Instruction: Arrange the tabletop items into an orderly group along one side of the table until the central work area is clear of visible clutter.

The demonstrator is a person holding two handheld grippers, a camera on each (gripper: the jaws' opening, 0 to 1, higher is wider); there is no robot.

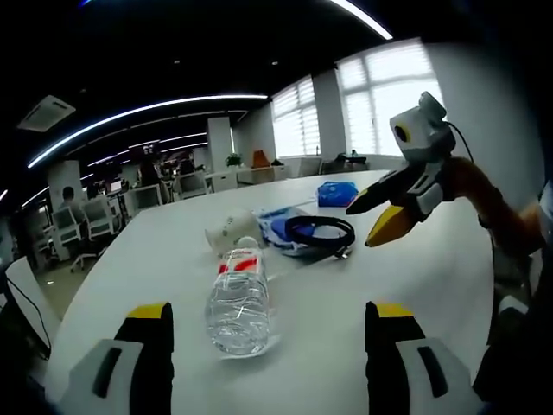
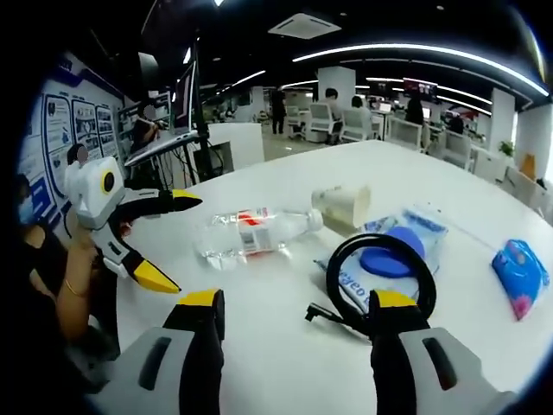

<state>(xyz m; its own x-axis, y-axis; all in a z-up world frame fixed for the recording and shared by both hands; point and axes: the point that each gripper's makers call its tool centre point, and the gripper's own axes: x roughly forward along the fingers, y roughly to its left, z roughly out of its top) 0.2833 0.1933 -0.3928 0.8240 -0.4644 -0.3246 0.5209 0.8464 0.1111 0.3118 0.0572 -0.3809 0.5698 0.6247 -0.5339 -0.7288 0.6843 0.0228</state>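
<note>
A clear water bottle point(image 1: 240, 298) point(image 2: 255, 232) with a red label lies on its side on the white table point(image 1: 173, 251) point(image 2: 285, 181). Beyond it, a white paper cup point(image 1: 229, 229) point(image 2: 344, 206) also lies tipped over. A coiled black cable point(image 1: 321, 248) point(image 2: 380, 238) rests on a clear bag point(image 1: 275, 226) point(image 2: 415, 223) holding a blue disc. A blue packet point(image 1: 337, 192) point(image 2: 518, 272) lies farther off. My left gripper point(image 1: 270, 309) point(image 2: 188, 244) is open just short of the bottle's base. My right gripper point(image 2: 296, 296) point(image 1: 361, 226) is open in front of the cable, holding nothing.
The table is long and stretches toward an open office with desks, chairs and seated people. Windows run along one wall. A person's arm and sleeve point(image 1: 497, 207) hold the right gripper. A laptop on a stand point(image 2: 173, 130) stands past the table's end.
</note>
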